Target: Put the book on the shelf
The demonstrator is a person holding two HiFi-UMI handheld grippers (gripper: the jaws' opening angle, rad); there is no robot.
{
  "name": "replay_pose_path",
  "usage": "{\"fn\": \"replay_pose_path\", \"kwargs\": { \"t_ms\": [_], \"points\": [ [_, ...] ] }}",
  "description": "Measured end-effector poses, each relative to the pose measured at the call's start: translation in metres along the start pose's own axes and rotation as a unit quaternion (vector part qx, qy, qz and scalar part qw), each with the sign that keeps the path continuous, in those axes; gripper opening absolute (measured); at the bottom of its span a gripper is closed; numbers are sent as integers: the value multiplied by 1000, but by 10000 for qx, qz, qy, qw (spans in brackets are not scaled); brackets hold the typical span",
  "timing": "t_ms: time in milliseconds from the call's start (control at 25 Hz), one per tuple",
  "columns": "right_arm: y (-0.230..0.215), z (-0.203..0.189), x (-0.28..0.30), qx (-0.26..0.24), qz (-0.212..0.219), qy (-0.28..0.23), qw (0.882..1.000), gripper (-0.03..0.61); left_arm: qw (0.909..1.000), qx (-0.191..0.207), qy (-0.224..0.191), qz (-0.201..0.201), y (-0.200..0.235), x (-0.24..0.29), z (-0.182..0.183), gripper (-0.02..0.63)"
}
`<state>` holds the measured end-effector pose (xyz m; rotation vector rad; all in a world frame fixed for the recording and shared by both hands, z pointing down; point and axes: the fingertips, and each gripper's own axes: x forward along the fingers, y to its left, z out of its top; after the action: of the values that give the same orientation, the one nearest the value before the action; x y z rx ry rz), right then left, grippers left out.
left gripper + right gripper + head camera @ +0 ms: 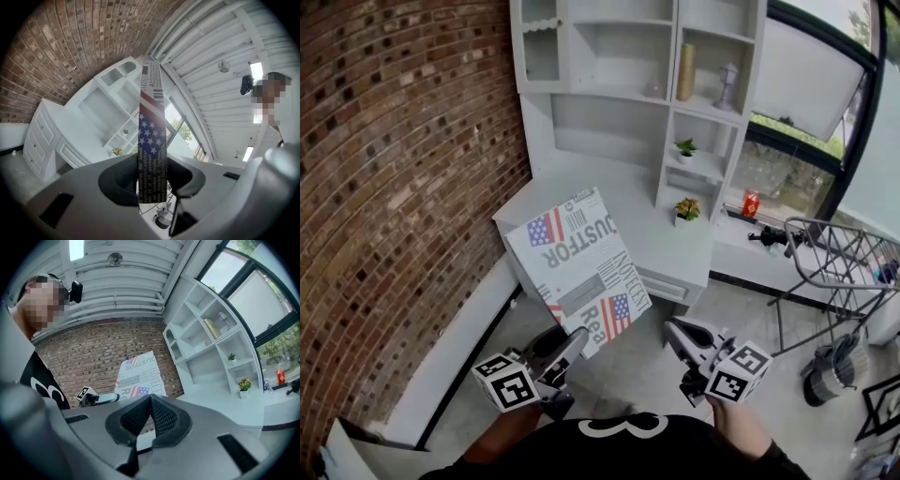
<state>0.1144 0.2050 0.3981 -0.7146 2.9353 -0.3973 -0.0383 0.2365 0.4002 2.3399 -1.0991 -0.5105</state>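
Clamping a flat white flag-printed book [577, 262] by its lower corner in the left gripper [570, 343], before the white desk's [637, 216] front-left corner, beside a red brick wall [403, 169]. Pinched together, empty, at the right gripper [675, 334].

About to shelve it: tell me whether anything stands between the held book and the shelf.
Nothing visible does. The white flag-printed book, clamped in the left gripper, hangs in open air before the white shelf unit; the tall gold vase and small green potted plant sit in its right-hand compartments.
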Motion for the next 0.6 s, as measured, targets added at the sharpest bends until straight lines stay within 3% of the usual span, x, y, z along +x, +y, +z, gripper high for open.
{"fn": "replay_pose_path", "kwargs": {
  "t_ms": [280, 600],
  "points": [
    [-26, 11, 19, 13, 100, -96, 9999, 11, 10000, -24, -8, 91, 19, 21, 6, 158],
    [-103, 25, 56, 169, 165, -66, 9997, 11, 9996, -82, 9, 287, 65, 86, 24, 158]
  ]
}}
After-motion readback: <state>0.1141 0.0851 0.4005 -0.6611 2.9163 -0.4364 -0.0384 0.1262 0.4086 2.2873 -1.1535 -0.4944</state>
